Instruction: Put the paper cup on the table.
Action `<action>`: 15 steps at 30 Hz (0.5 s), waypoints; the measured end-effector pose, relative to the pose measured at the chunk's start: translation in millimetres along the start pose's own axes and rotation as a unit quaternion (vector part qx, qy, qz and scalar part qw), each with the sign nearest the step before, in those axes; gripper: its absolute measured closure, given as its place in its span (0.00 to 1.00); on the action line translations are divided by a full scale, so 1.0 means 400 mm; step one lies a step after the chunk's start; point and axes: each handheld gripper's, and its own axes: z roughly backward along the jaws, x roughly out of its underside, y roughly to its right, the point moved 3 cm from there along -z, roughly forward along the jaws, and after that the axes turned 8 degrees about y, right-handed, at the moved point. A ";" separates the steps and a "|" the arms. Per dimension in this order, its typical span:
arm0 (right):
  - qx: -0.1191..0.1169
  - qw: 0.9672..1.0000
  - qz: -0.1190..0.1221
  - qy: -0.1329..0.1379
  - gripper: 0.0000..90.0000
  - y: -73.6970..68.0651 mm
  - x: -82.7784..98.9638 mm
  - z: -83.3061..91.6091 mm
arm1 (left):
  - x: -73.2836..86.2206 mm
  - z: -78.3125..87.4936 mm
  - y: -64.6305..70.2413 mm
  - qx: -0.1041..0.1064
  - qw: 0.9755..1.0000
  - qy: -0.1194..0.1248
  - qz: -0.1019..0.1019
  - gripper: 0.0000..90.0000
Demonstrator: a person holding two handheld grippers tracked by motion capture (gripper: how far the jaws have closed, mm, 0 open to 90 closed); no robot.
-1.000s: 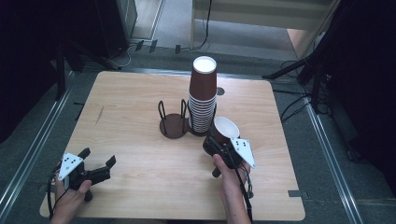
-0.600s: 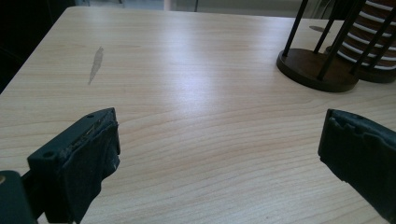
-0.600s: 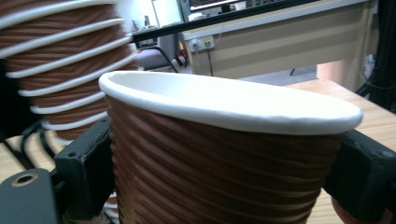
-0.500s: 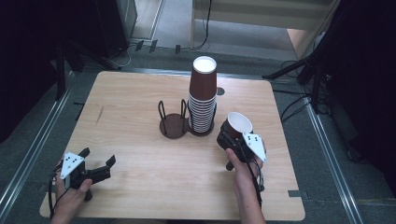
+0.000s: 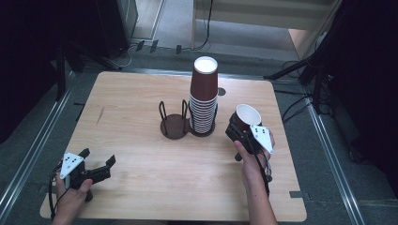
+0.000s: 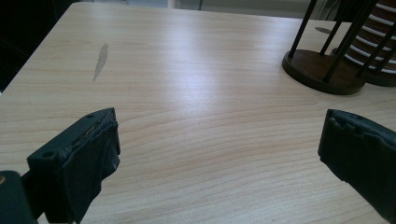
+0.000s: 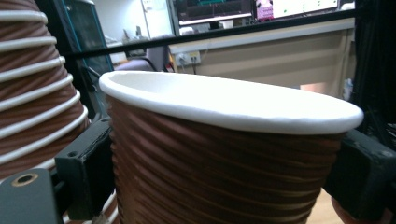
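Sitting between the right gripper [image 5: 240, 131] jaws, clamped at its ribbed sides, the brown paper cup [image 5: 246, 116] has moved farther right of the cup stack [image 5: 203, 101]; left gripper [image 5: 97, 165] gapes empty.

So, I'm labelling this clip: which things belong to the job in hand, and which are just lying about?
In the job: single brown ribbed paper cup, right gripper clamping it, tall stack of matching cups.

Lying about: empty dark wire cup holder, idle open left gripper, wooden table.
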 end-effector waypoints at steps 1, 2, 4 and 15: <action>0.000 1.000 0.000 0.003 0.11 0.002 0.001 -0.005 | 0.000 0.000 0.000 0.000 1.000 0.000 0.000 0.00; 0.001 1.000 0.006 0.005 0.11 0.005 0.004 -0.010 | 0.000 0.000 0.000 0.000 1.000 -0.001 0.001 0.00; 0.010 1.000 0.022 0.003 0.11 0.014 0.009 -0.023 | 0.000 -0.001 0.000 -0.003 1.000 -0.001 0.001 0.00; 0.034 0.998 0.047 -0.005 0.11 0.069 0.028 -0.078 | 0.000 -0.001 0.002 -0.004 1.000 -0.002 -0.004 0.00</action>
